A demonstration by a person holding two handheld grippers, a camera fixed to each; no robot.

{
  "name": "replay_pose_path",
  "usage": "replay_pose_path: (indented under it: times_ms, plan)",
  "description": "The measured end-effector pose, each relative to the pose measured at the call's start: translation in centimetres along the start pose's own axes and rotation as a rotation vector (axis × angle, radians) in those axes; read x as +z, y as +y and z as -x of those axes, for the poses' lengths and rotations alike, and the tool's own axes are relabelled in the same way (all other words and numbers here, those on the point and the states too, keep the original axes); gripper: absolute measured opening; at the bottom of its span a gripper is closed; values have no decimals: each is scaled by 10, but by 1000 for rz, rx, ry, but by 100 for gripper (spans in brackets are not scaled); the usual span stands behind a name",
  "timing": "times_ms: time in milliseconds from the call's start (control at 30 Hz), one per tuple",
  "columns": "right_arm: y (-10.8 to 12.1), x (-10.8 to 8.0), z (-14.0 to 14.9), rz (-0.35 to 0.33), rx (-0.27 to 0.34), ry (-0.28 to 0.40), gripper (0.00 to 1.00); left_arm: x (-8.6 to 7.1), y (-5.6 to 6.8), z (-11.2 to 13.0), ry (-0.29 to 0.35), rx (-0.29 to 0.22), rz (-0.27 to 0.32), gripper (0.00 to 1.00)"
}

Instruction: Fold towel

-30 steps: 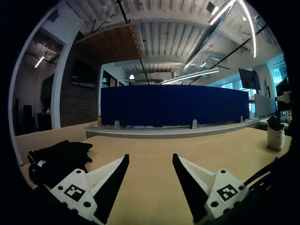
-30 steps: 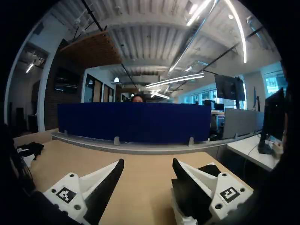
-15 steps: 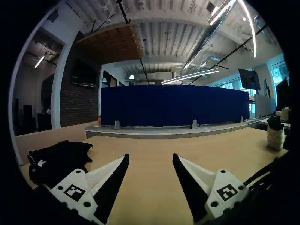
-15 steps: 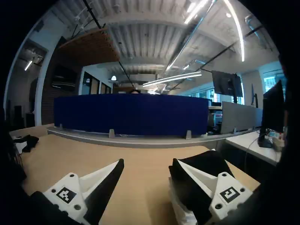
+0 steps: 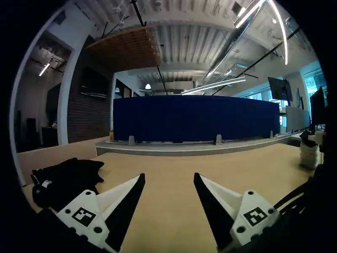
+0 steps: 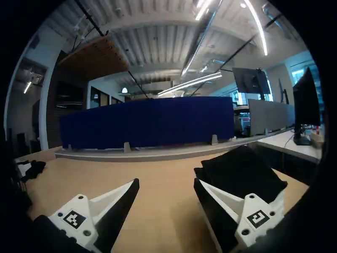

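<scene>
In the left gripper view, a crumpled black towel [image 5: 67, 179] lies on the tan table [image 5: 177, 168], just left of and beyond my left finger. My left gripper [image 5: 168, 185] is open and holds nothing. In the right gripper view, a folded black towel [image 6: 242, 173] lies flat at the table's right end, right behind my right finger. My right gripper [image 6: 166, 187] is open low over the table [image 6: 139, 173], with bare wood between its fingers. A small dark cloth heap [image 6: 31, 168] lies far off to the left.
A blue divider panel [image 5: 193, 118] on a grey rail closes off the table's far side. A white and black stack [image 5: 309, 154] stands at the far right in the left gripper view. A monitor [image 6: 305, 107] sits on the neighbouring desk at the right.
The right gripper's view has shifted: the folded black towel now looks larger and sits farther up on the right. The left gripper has stayed still. Both remain open.
</scene>
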State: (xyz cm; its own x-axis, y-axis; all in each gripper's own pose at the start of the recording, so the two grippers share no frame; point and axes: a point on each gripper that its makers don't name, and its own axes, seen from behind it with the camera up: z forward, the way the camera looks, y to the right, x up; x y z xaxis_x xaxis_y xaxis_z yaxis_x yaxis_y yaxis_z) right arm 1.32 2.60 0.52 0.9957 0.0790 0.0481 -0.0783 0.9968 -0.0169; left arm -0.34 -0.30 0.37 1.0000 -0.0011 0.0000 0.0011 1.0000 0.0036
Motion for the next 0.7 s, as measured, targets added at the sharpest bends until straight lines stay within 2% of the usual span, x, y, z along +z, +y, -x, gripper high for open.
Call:
replay_pose_path:
  times_ms: [200, 500, 700]
  plan:
    - [-1, 0, 9, 6, -18, -5, 100, 0, 0, 0, 0, 0, 0, 85]
    - [-6, -2, 15, 2, -75, 24, 100, 1, 0, 0, 0, 0, 0, 85]
    - [-11, -3, 14, -1, -79, 40, 100, 1, 0, 0, 0, 0, 0, 85]
